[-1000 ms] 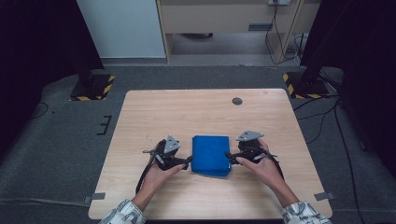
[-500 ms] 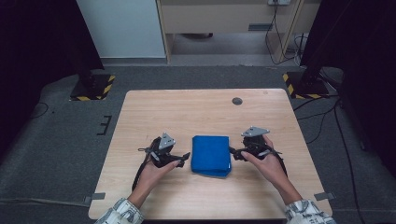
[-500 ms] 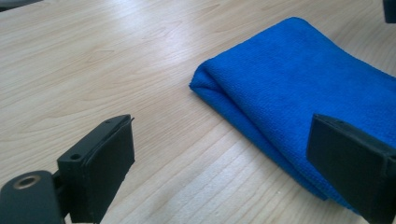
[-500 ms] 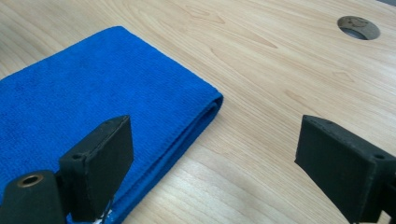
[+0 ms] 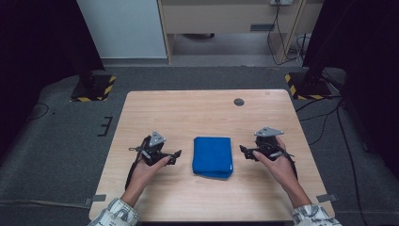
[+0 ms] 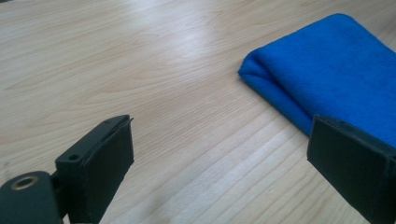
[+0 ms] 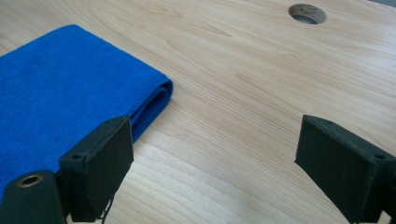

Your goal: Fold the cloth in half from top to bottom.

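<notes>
Blue and soft, the folded cloth (image 5: 212,157) lies flat on the wooden table (image 5: 197,113), a little below the middle. The left gripper (image 5: 175,155) waits at the cloth's 9 o'clock side, near it but not touching. The right gripper (image 5: 243,151) waits at its 3 o'clock side, also apart from it. Both have their jaws spread wide and hold nothing.

In the left gripper view the cloth (image 6: 336,79) shows a thick folded edge. The right gripper view shows the same cloth (image 7: 70,98) with layers that look neatly stacked, though the far edges are hard to see.

The fold looks done. To finish well, lift both tools gently, do not bump the edges, and press down any corner that pops up.
</notes>
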Action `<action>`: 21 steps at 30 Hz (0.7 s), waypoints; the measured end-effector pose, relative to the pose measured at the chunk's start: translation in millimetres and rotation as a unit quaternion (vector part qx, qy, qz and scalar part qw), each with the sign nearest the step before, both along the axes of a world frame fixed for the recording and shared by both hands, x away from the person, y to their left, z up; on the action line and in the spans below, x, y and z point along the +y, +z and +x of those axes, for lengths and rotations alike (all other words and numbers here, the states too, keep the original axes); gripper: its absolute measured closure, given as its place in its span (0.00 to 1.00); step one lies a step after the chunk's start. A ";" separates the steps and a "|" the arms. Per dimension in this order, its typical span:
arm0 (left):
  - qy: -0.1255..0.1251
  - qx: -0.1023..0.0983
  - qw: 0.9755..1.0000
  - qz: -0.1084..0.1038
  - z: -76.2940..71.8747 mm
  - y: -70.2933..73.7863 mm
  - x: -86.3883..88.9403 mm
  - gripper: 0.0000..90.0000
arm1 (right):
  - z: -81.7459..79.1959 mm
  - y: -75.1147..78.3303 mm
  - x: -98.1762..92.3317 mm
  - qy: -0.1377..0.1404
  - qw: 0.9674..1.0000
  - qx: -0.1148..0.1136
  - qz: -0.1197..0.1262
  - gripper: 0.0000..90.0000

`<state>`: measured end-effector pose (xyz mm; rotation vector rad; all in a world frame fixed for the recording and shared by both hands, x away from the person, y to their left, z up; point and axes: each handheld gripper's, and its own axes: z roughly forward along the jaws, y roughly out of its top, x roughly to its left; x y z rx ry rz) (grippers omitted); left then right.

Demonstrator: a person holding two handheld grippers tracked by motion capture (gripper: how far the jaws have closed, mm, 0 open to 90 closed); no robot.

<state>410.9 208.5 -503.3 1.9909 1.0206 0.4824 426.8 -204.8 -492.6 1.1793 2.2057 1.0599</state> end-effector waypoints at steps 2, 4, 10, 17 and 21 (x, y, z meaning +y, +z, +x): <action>0.006 0.000 1.000 0.002 1.4 0.7 5.6 0.08 | 0.3 -0.6 -4.2 -0.007 1.000 -0.001 0.001 0.13; 0.014 -0.001 1.000 0.003 2.6 1.1 10.5 0.08 | 0.7 -1.6 -8.6 -0.014 1.000 -0.003 0.000 0.13; 0.036 0.004 0.999 0.004 6.5 -0.5 25.8 0.08 | 2.7 -6.4 -22.2 -0.035 0.999 0.002 0.003 0.13; 0.051 0.017 0.998 0.015 12.1 -6.0 39.6 0.08 | 7.9 -13.3 -33.4 -0.058 0.998 0.025 -0.009 0.12; 0.057 0.023 0.998 0.026 13.9 -7.7 46.0 0.08 | 9.5 -18.9 -39.1 -0.062 0.997 0.037 -0.010 0.12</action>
